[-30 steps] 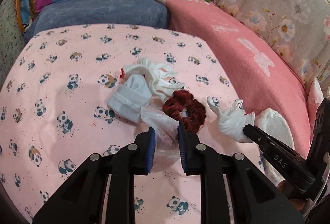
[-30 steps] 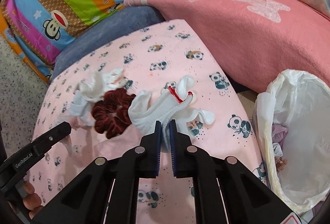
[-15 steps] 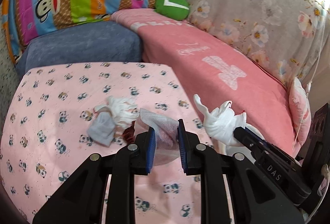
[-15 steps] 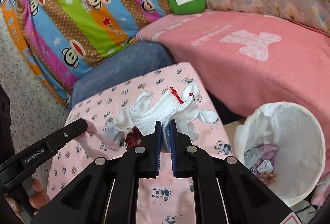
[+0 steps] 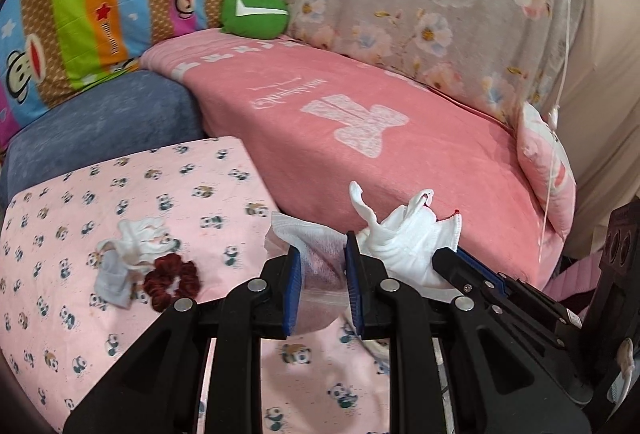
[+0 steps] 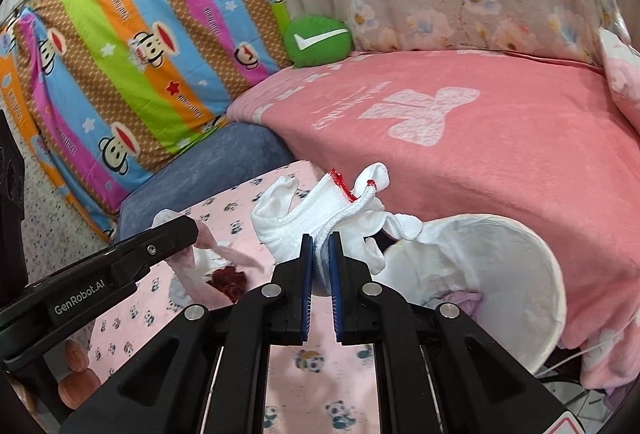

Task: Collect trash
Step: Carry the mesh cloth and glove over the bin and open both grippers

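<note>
My left gripper (image 5: 320, 266) is shut on a clear plastic bag with a pinkish wad (image 5: 316, 254) and holds it above the panda-print surface (image 5: 132, 186). My right gripper (image 6: 320, 254) is shut on a white sock with a red-stitched cuff (image 6: 328, 206), lifted in the air to the left of the bin's rim. The sock also shows in the left wrist view (image 5: 408, 242). A white-lined trash bin (image 6: 520, 262) stands to the right. A dark red scrunchie (image 5: 172, 280), a pale blue cloth (image 5: 114, 278) and a white cloth (image 5: 140, 238) lie on the panda surface.
A pink blanket covers the sofa seat (image 5: 380, 122) behind the panda surface. A blue cushion (image 5: 100, 122), a striped monkey-print pillow (image 6: 140, 46) and a green round cushion (image 5: 254, 14) stand at the back. The bin holds some purple and white scraps (image 6: 460, 300).
Both grippers have risen and swung right with their loads. The cloth pile on the panda surface now lies farther left and lower. The bin has come closer to the right gripper.
</note>
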The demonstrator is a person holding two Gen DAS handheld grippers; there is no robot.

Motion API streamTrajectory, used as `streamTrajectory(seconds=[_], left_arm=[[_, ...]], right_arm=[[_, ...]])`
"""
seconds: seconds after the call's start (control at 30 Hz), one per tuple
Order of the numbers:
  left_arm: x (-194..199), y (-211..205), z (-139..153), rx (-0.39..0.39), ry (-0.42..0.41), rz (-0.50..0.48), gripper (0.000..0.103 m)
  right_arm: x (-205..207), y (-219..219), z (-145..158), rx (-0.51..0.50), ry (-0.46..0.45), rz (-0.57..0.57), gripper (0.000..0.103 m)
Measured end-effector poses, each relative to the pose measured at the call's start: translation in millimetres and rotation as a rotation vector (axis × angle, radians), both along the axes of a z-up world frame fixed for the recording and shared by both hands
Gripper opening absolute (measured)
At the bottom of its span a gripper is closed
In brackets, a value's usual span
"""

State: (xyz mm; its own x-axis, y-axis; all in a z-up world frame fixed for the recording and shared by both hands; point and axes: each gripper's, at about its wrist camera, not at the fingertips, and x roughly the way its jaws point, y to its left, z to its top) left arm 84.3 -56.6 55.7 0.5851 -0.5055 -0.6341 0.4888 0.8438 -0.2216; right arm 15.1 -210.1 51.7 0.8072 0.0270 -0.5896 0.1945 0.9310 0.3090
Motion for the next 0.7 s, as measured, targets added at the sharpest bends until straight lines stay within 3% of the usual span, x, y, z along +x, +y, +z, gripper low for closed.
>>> streamTrajectory(seconds=[0.4, 0.7], left_arm=[[-13.6, -68.8, -6.3, 0.046, 0.022, -0.132, 0.02], [-19.3, -100.5, -9.0, 0.055, 0.038, -0.189, 0.021]], right_arm=[[-30.4, -67.3, -21.9, 0.028, 0.028, -0.12, 0.009], [-41.4, -94.7, -35.0, 0.046, 0.045, -0.166, 0.009]])
